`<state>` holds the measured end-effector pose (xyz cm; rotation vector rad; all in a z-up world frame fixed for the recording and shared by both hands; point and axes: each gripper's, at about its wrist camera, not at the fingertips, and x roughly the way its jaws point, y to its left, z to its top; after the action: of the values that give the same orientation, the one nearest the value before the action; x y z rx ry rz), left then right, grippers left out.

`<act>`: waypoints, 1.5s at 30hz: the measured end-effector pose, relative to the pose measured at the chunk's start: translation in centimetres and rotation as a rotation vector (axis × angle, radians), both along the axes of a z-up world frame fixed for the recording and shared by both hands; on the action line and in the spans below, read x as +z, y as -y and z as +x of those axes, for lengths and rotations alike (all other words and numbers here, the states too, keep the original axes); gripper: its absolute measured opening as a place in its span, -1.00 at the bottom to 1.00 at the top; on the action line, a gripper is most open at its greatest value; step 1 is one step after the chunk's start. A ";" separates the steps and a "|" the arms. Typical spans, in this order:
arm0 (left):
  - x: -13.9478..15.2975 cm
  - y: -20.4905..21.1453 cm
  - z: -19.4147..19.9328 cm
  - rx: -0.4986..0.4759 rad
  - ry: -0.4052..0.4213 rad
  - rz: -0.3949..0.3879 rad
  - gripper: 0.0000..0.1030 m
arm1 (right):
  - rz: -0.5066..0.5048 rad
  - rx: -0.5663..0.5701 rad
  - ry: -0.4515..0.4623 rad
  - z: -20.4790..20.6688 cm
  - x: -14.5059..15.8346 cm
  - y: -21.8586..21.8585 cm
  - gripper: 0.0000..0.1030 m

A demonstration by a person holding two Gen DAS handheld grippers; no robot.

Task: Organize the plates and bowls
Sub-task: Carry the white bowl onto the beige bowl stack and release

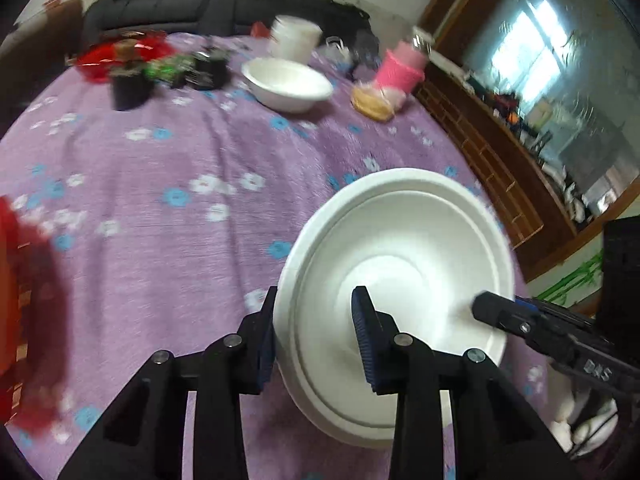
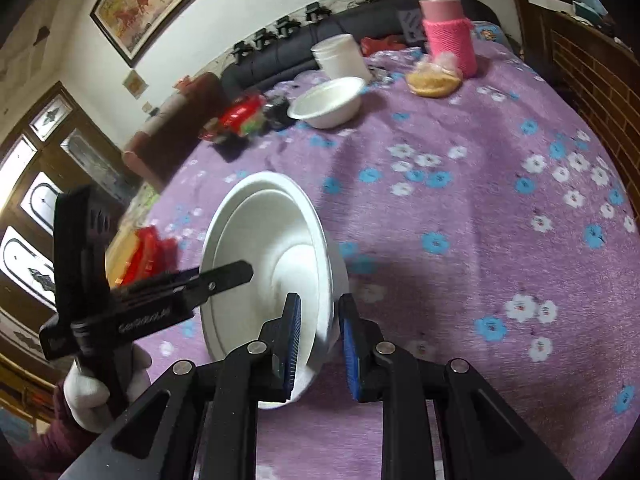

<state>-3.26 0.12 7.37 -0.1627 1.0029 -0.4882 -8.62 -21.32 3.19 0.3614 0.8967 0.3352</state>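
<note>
A white foam bowl nested on a white plate (image 1: 400, 264) is held tilted above the purple flowered cloth; it shows in the right wrist view (image 2: 264, 248) too. My left gripper (image 1: 316, 332) straddles its left rim, one finger inside the bowl and one outside. My right gripper (image 2: 318, 332) straddles the opposite rim the same way, and one of its fingers (image 1: 492, 312) reaches into the bowl. A second white bowl (image 1: 286, 82) sits far back on the cloth, also in the right wrist view (image 2: 328, 102). A stack of white cups or bowls (image 2: 340, 58) stands behind it.
A pink-sleeved jar (image 2: 448, 28) and a bagged bun (image 2: 434, 78) stand at the back right. Red and green packets (image 2: 240, 118) lie back left, red packaging (image 2: 148, 252) at the left edge. A dark sofa (image 2: 320, 48) lies beyond, wooden shelving (image 1: 500, 168) to the right.
</note>
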 end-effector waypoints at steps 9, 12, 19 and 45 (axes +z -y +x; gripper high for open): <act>7.5 -14.0 -3.1 0.263 0.125 0.024 -0.23 | 0.044 0.209 0.090 3.1 5.9 -12.7 -0.57; 8.8 -18.7 -3.3 0.366 0.144 0.067 -0.10 | 0.037 0.300 0.109 4.6 7.1 -18.5 -0.55; 7.2 -26.7 -1.0 0.521 0.099 0.101 -0.10 | -0.054 0.419 0.074 8.1 6.7 -29.6 -0.54; 6.1 -30.6 -3.9 0.581 0.135 0.064 0.42 | -0.231 0.281 0.216 8.9 3.9 -32.5 0.21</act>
<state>-7.13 30.69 13.48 -0.3455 0.7909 0.0634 0.30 11.16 7.09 -0.0164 0.7636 0.5130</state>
